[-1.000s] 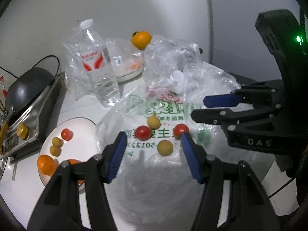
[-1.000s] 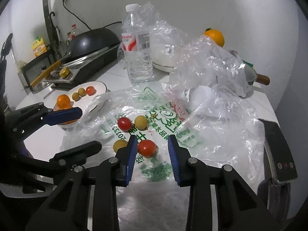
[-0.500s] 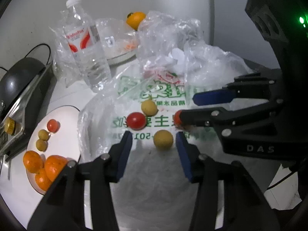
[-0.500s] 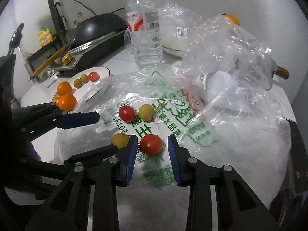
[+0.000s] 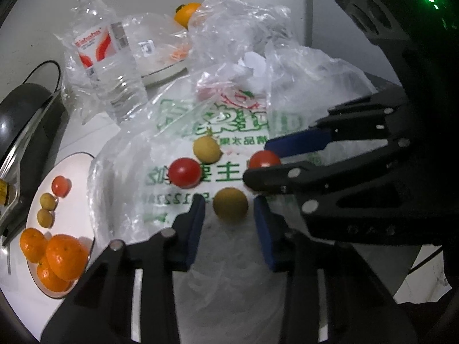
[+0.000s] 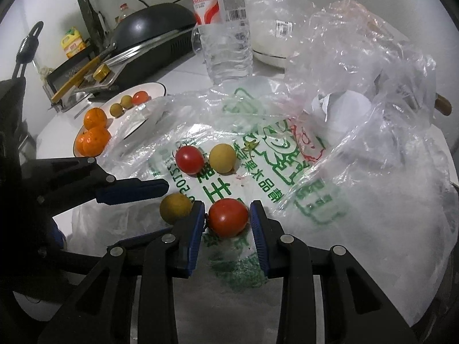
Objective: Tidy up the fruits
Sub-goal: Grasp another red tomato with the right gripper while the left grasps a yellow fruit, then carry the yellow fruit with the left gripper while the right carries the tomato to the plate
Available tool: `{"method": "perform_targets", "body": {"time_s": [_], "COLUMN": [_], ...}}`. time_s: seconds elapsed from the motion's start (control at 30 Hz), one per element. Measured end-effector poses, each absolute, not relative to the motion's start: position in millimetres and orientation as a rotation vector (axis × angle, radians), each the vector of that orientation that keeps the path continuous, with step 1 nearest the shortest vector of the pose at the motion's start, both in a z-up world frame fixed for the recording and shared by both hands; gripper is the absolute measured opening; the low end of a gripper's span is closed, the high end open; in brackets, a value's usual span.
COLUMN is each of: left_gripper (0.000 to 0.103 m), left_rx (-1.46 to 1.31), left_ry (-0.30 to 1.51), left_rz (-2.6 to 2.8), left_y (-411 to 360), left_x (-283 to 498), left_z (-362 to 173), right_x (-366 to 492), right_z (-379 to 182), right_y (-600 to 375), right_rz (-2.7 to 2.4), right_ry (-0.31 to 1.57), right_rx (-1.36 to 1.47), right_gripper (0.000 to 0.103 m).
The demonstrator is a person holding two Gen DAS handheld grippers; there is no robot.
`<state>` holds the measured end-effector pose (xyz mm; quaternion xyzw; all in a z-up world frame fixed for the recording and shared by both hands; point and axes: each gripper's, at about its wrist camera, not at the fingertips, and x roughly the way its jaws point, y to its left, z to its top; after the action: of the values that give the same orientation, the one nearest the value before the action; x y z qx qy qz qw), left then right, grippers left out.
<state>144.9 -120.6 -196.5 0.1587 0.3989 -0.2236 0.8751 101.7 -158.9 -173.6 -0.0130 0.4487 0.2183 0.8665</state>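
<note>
Several small fruits lie on a flattened printed plastic bag [image 5: 229,258]. My left gripper [image 5: 229,210] has a yellow fruit [image 5: 230,206] between its blue pads. Its jaws are closing, and a thin gap still shows on each side. My right gripper [image 6: 227,218] straddles a red tomato [image 6: 228,217]. Its pads stand very close to the tomato without visibly squeezing it. A second red tomato [image 5: 184,172] and a second yellow fruit [image 5: 207,149] lie just beyond. At the left, a white plate [image 5: 77,195] holds tangerines [image 5: 63,255], two small yellow fruits and a small red one.
A water bottle [image 5: 112,66] stands behind the bag. Beside it is a wrapped dish with an orange [image 5: 186,13] behind it. Crumpled clear bags [image 6: 358,57] pile up at the right. A dark pan [image 6: 155,20] and metal rack sit behind the plate.
Both grippers came down and forward onto the bag. The left jaws narrowed around the yellow fruit. The red tomato now sits deeper between the right fingers.
</note>
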Motion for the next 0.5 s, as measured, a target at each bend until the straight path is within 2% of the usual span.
{"method": "perform_targets", "body": {"time_s": [0.13,0.17,0.5], "left_gripper": [0.031,0.026,0.026], "left_rx": [0.333,0.331,0.326], "left_ry": [0.830,0.829,0.801], "left_rz": [-0.474,-0.475,-0.493], "left_y": [-122,-122,-118], "left_x": [146,146,140], "left_z": [-197,-197,-185], "right_x": [102,101,94], "right_z": [-174,-174,-157], "right_y": [-160,-161,-165], "right_rz": [0.462,0.461,0.436], "right_ry": [0.939,0.937,0.889], "right_rx": [-0.027,-0.025,-0.013], "right_gripper": [0.032,0.032,0.032]}}
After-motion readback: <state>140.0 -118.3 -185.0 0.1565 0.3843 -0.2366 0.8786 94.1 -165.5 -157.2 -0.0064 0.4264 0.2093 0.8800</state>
